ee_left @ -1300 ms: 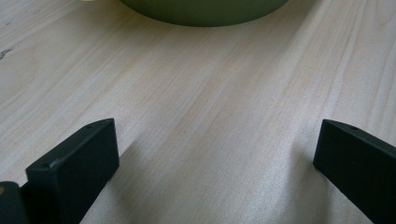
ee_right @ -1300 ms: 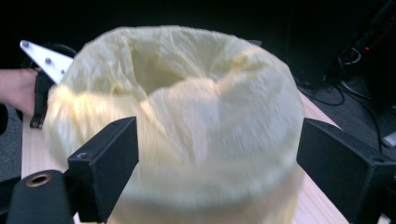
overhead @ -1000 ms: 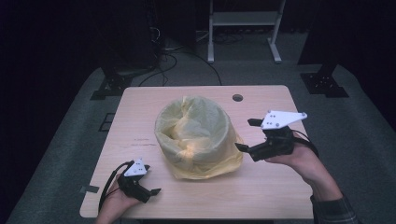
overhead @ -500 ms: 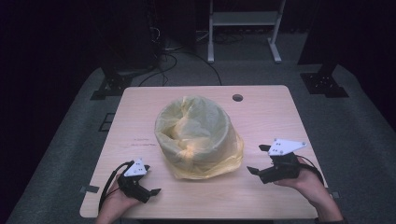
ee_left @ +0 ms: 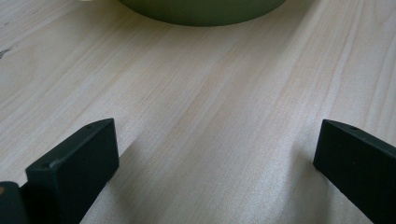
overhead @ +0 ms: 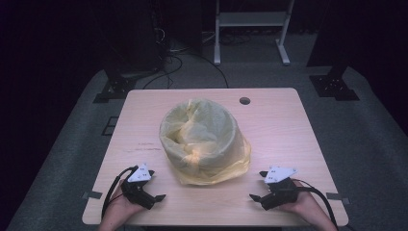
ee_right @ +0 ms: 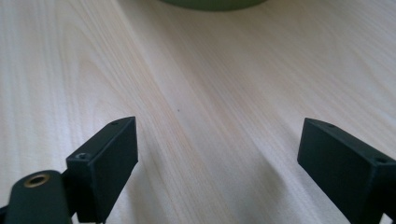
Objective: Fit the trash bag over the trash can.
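We've pulled our right gripper (overhead: 262, 192) back from the lined bin (overhead: 199, 137) to the tabletop (overhead: 288, 125) beside it, both grippers' fingers wide open and empty, left gripper (overhead: 156, 195) resting too.

No legible text or labels
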A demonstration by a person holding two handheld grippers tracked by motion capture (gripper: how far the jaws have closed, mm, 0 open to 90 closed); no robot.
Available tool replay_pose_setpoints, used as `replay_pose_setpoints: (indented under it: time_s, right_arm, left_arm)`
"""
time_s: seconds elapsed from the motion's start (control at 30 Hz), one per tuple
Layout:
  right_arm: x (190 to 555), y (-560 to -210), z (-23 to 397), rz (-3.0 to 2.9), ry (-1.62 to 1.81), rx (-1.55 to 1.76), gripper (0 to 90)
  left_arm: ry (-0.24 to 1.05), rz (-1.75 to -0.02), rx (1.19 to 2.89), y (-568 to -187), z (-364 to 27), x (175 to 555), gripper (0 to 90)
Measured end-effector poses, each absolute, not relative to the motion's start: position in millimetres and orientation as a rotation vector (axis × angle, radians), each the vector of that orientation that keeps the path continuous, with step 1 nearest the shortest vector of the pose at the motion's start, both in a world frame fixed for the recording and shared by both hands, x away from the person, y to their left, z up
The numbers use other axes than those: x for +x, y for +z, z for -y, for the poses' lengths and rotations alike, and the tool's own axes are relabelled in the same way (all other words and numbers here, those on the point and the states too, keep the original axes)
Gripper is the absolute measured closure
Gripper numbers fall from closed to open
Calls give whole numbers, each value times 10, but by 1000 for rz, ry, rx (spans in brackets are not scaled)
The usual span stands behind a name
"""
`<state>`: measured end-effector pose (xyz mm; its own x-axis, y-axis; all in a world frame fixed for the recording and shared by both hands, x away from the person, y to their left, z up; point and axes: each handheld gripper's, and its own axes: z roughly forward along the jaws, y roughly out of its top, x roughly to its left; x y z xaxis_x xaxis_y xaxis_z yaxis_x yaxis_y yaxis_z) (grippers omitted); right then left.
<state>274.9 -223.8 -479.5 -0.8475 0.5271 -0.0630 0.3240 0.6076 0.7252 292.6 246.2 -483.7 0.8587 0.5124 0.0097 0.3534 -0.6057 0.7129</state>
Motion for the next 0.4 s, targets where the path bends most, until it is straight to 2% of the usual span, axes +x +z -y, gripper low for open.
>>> replay_pose_setpoints:
  time_s: [0.4]
  right_arm:
    - [2751,-4863,2227,-2571,1123,711,110]
  left_arm:
    - [270,-610,2286,-4836,-2466,2922,0]
